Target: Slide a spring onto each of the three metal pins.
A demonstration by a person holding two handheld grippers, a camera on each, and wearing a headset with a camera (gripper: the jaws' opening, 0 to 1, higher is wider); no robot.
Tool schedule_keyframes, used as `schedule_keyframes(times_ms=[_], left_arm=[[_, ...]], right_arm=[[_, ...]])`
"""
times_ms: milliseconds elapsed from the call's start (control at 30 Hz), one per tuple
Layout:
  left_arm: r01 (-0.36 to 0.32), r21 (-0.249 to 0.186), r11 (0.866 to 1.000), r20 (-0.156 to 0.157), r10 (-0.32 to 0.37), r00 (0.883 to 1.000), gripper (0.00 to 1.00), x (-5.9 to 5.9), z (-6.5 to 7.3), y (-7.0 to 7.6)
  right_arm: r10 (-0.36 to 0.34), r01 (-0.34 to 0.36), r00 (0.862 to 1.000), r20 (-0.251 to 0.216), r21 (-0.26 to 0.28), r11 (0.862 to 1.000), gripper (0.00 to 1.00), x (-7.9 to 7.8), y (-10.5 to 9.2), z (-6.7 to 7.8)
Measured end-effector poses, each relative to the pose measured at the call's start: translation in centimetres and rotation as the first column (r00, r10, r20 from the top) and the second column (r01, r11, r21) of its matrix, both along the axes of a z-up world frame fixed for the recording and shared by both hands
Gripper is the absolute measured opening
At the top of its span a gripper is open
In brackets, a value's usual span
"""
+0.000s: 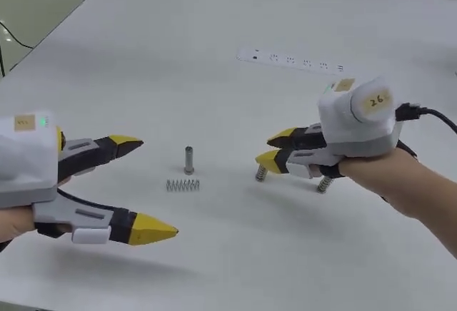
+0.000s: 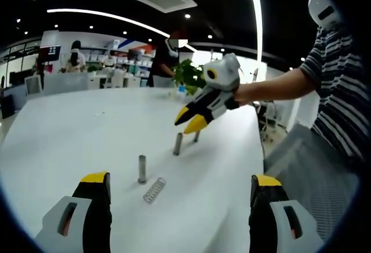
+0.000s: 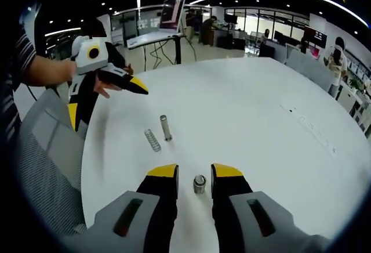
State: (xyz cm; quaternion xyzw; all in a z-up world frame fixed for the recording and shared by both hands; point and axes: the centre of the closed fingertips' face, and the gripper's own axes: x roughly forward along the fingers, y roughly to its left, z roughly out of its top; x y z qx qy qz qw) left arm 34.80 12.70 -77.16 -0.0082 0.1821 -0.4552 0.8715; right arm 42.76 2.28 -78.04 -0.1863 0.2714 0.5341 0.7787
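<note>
A bare metal pin (image 1: 188, 160) stands upright mid-table, with a loose spring (image 1: 183, 185) lying just in front of it. Two pins wearing springs stand to the right, one (image 1: 261, 173) under my right gripper's tips and one (image 1: 325, 183) under that hand. My right gripper (image 1: 269, 149) is narrowly open. In the right gripper view, the sprung pin (image 3: 199, 184) sits between the jaws without touching them. My left gripper (image 1: 151, 186) is wide open left of the bare pin, holding nothing. The left gripper view shows the bare pin (image 2: 142, 169) and loose spring (image 2: 154, 190) ahead of its jaws.
A white power strip (image 1: 293, 60) lies at the back of the white table (image 1: 143, 54). The table's left edge runs along the far left. A grey chair (image 2: 307, 166) stands beside the table on the person's side.
</note>
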Motion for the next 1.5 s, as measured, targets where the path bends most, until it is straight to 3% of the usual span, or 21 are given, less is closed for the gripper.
schedule_keyframes(times_ms=[267,667,1100,1500], left_arm=[[-0.001,-0.001,1.0,0.003,0.001,1.0,0.98,0.1,0.1,0.0],[-0.007,0.001,1.0,-0.005,0.007,1.0,0.98,-0.2,-0.3,0.2],[-0.022,-0.001,1.0,-0.012,0.022,1.0,0.98,-0.6,-0.8,1.0],[-0.027,0.003,1.0,-0.016,0.027,0.999,0.98,-0.6,-1.1,1.3]], right_arm=[[0.004,-0.003,1.0,-0.005,0.071,0.998,0.22,-1.3,0.5,1.3],[0.019,-0.016,0.999,-0.029,0.083,0.996,0.21,-3.4,0.0,0.9],[0.078,-0.077,0.996,-0.03,0.036,0.996,0.21,-4.3,0.9,-0.3],[0.183,-0.183,0.983,0.001,-0.033,0.983,0.21,-4.4,2.5,-0.6]])
